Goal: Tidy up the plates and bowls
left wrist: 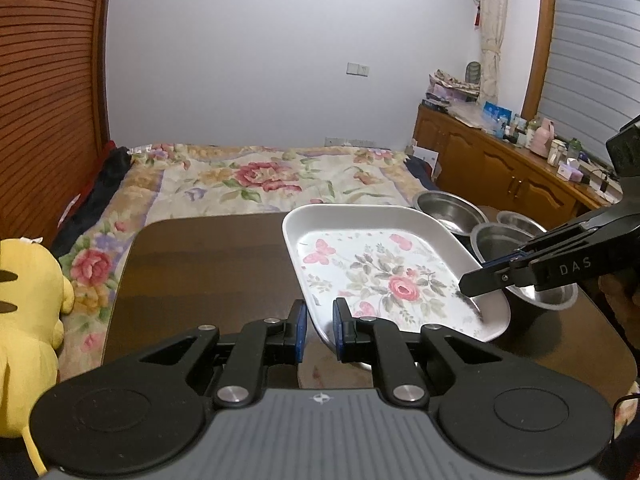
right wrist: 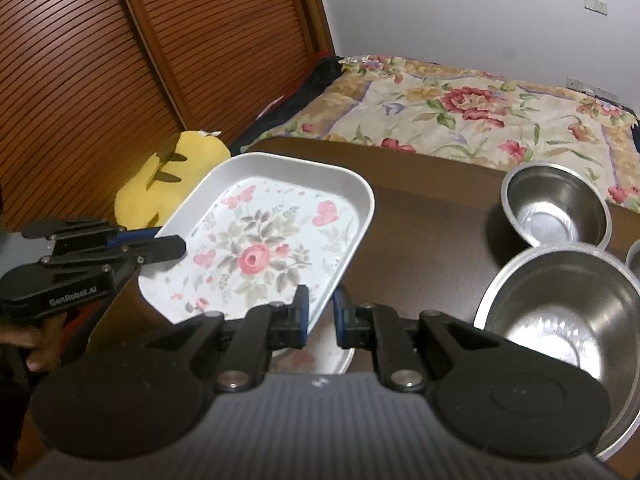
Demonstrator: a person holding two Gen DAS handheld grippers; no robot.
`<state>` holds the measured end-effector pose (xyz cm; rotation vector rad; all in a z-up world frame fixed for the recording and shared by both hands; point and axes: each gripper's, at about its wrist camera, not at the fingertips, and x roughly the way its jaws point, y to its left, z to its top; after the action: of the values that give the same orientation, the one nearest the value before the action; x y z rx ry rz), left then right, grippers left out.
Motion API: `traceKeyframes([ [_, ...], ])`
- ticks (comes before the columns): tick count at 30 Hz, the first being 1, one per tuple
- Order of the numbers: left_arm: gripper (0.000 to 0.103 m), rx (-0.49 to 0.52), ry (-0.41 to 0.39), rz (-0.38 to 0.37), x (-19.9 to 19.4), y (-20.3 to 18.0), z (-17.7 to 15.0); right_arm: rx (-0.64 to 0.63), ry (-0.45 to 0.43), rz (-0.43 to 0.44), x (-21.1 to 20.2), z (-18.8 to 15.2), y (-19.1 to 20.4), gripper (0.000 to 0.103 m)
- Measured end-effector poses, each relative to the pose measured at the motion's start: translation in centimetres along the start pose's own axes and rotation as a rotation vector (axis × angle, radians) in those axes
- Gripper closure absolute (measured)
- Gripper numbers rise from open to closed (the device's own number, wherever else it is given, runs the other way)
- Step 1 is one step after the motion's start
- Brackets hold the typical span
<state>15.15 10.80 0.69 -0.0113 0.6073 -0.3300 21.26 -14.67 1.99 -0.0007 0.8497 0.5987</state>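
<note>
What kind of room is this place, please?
Most likely a bedroom in a home: a bed with a flowered cover, a wooden cabinet along the wall, and a yellow soft toy.

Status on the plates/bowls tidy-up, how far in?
Early. Done: nothing looks stacked; another floral plate lies on the table below. In hand: the floral tray is held tilted above the table, left gripper and right gripper each clamping its rim. Left: the steel bowls sit loose on the table, unnested.

Your white floral tray is tilted, lifted above the counter; three steel bowls sit upright to its right.
</note>
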Motion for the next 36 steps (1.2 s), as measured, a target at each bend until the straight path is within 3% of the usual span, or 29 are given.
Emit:
traceKeyframes([
  [19,0.087,0.015,0.074,-0.021,-0.2,-1.6,-4.7,0.025,0.005,0.026,-0.3,-5.0,0.3,0.088],
  [36,0.087,0.004,0.091,0.012,-0.1,-1.5,-6.1,0.096,-0.119,0.043,0.1,-7.5,0.2,0.088],
])
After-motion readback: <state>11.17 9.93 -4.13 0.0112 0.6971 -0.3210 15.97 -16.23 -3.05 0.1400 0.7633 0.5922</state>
